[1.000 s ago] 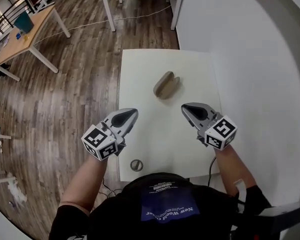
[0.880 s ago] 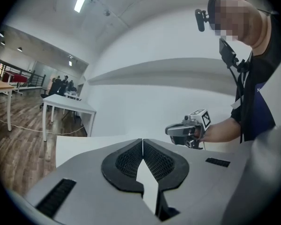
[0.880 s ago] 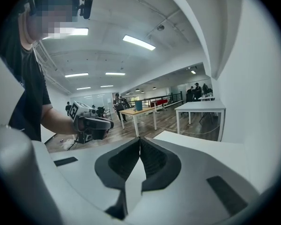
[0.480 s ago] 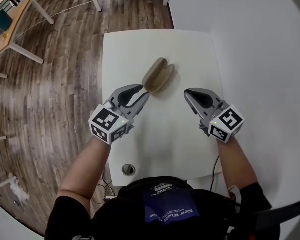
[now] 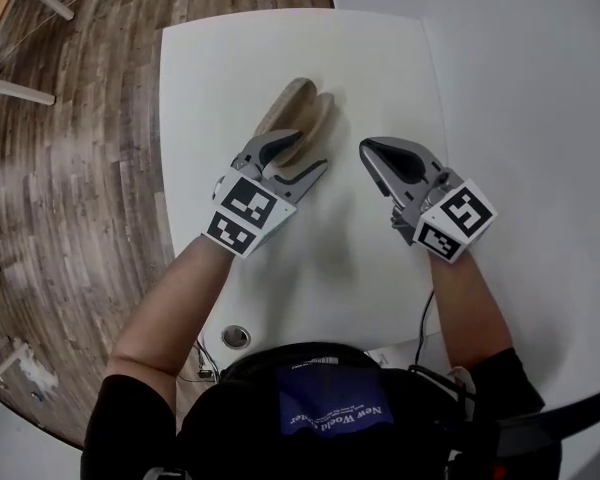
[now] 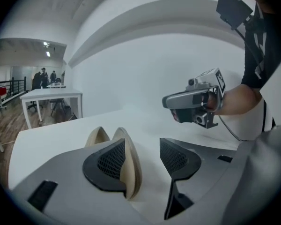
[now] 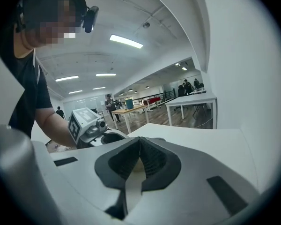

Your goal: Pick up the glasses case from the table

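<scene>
as seen from above, glasses case (image 5: 298, 106) open on the worktop (image 5: 380, 63) at the left gripper (image 5: 310, 154) tip. only in left gripper view: fingers just spread wide, one shell edge between, ungripped. right gripper (image 5: 368, 150) fingers together, empty.

Reaching forward at mid-frame: left gripper (image 5: 310, 155), jaws just opening, glasses case (image 5: 296, 108) edge between them; right gripper (image 5: 368, 153) alongside, jaws together.

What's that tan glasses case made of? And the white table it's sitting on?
The glasses case looks like a hard shell of tan plastic or faux leather. It is smooth and matte, and its two curved halves keep their shape. The table looks like white laminate or painted board, since it is flat and even with a soft sheen. Neither is certain.
</scene>
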`<state>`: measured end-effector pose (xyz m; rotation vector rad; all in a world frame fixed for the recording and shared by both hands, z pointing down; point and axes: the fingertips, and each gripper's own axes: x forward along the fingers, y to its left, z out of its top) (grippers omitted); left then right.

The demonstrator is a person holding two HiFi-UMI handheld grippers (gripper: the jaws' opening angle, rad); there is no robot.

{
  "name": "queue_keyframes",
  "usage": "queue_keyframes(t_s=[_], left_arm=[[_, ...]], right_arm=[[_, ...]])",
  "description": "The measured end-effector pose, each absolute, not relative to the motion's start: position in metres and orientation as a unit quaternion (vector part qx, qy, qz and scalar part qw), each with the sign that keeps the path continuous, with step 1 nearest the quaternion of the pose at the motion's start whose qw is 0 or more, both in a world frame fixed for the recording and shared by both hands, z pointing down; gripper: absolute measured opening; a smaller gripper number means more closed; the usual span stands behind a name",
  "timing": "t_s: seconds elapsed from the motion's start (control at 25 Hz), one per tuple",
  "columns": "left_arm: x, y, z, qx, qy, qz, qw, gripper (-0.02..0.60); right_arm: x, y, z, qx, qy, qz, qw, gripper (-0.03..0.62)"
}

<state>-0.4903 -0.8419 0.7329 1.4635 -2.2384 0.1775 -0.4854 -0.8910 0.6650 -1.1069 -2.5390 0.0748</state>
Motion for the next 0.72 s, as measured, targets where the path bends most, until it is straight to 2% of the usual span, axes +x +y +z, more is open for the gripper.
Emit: queue_keyframes(t_s=[0.28,0.56,0.64,0.72], left_arm=[[-0.499,-0.852,0.765,0.525,-0.807,0.089,0.255,0.244],[-0.501,-0.855,0.8,0.505,-0.801,0.133,0.294,0.234],[-0.501,-0.855,0.798,0.508,-0.798,0.144,0.291,0.159],[-0.501,-0.854,0.787,0.509,-0.803,0.149,0.274,0.055]], right_arm=[[-0.494,-0.897,0.682,-0.39,-0.901,0.034,0.188,0.002],[-0.49,-0.903,0.698,-0.387,-0.9,0.043,0.194,0.002],[-0.491,-0.903,0.696,-0.388,-0.9,0.044,0.195,0.002],[-0.488,-0.902,0.693,-0.387,-0.9,0.041,0.197,0.002]])
